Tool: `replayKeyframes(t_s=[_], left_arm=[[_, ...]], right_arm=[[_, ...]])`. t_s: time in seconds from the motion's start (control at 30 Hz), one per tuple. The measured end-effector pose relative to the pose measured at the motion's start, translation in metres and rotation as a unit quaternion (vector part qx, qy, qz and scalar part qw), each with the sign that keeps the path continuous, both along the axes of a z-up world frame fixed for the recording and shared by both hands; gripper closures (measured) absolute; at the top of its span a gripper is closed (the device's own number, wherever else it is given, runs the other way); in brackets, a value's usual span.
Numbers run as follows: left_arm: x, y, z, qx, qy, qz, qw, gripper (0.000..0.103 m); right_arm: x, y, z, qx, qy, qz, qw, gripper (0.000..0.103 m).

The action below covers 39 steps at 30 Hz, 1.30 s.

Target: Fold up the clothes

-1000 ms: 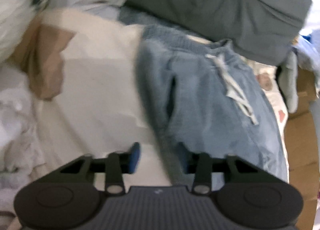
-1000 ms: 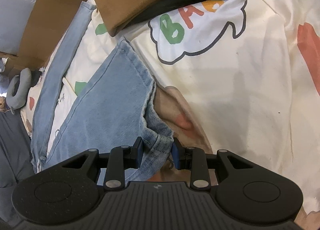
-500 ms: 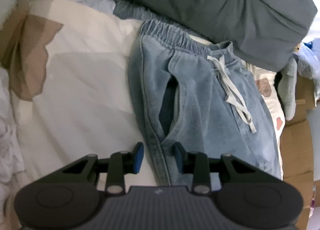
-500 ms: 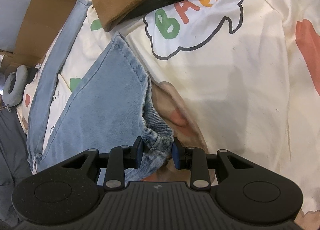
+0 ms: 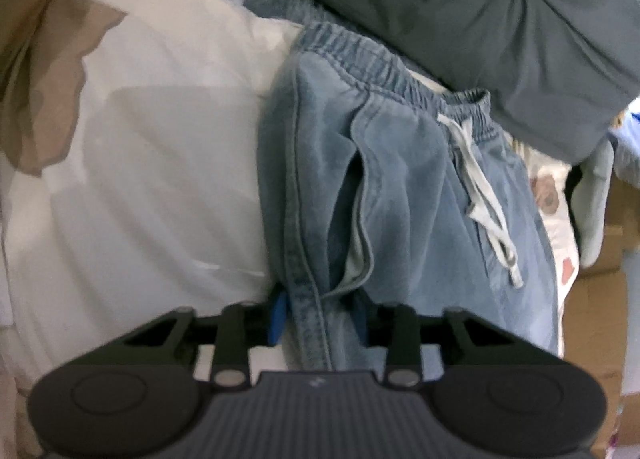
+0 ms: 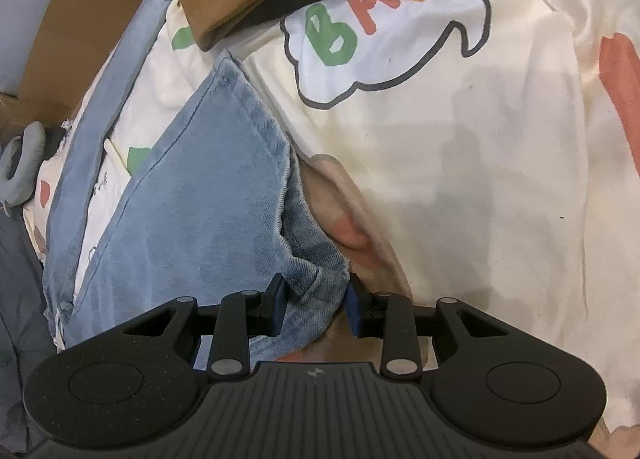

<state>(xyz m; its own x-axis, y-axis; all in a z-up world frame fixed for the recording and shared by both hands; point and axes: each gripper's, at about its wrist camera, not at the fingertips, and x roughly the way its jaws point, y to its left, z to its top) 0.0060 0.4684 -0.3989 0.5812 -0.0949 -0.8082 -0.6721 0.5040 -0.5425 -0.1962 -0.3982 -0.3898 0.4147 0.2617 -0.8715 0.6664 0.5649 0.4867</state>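
Printed bedsheet beneath both downward-angled grippers.

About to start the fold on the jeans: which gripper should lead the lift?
Probably the right gripper: its pads already pinch the jeans' hem. The left gripper, just closing, straddles the side seam, its grip looking less settled.

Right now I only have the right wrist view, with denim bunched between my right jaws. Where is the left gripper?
Observer: The left gripper is at the side seam of the jeans, just below the pocket opening; its jaws have just been closing, with the seam between them.
Operator: Which end is that?
Observer: The waist end: the elastic waistband and a white drawstring show ahead.
Operator: Anything on the waistband?
Observer: A dark grey garment overlaps its far edge.
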Motion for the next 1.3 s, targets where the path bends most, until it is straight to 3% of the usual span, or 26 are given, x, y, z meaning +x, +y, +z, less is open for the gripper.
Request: replayKeyframes(t_s=[0.17, 0.2, 0.23, 0.57, 0.77, 0.97, 1.07, 1.2, 1.3], left_arm=[[-0.005, 0.000, 0.014, 0.013, -0.007, -0.014, 0.9998, 0.085], [-0.004, 0.001, 0.017, 0.014, -0.007, -0.018, 0.9997, 0.086], [-0.004, 0.000, 0.020, 0.021, -0.003, -0.027, 0.9994, 0.086], [0.003, 0.000, 0.055, 0.069, 0.037, -0.082, 0.9936, 0.088], [0.007, 0.000, 0.045, 0.082, 0.060, -0.088, 0.9910, 0.088], [0.012, -0.001, 0.029, 0.091, 0.076, -0.093, 0.9885, 0.087], [0.012, 0.004, 0.026, 0.076, 0.063, -0.086, 0.9913, 0.082], [0.009, 0.019, 0.025, 0.063, 0.030, -0.050, 0.9963, 0.058], [0.011, 0.027, 0.021, 0.053, 0.018, -0.035, 0.9979, 0.057]], right_arm=[[-0.004, 0.000, -0.005, -0.006, -0.011, -0.014, 1.000, 0.074], [-0.004, 0.001, -0.004, -0.011, -0.011, -0.008, 1.000, 0.081], [-0.004, 0.002, -0.003, -0.016, -0.011, -0.002, 1.000, 0.081], [-0.003, -0.002, 0.054, -0.037, -0.014, 0.041, 0.998, 0.082], [-0.019, 0.005, 0.064, -0.037, 0.011, 0.051, 0.998, 0.082], [-0.036, 0.015, 0.046, -0.044, 0.055, 0.046, 0.996, 0.082], [-0.040, 0.017, 0.035, -0.046, 0.069, 0.041, 0.996, 0.082], [-0.041, 0.019, 0.029, -0.049, 0.075, 0.037, 0.995, 0.081], [-0.038, 0.020, 0.030, -0.053, 0.077, 0.044, 0.995, 0.081]])
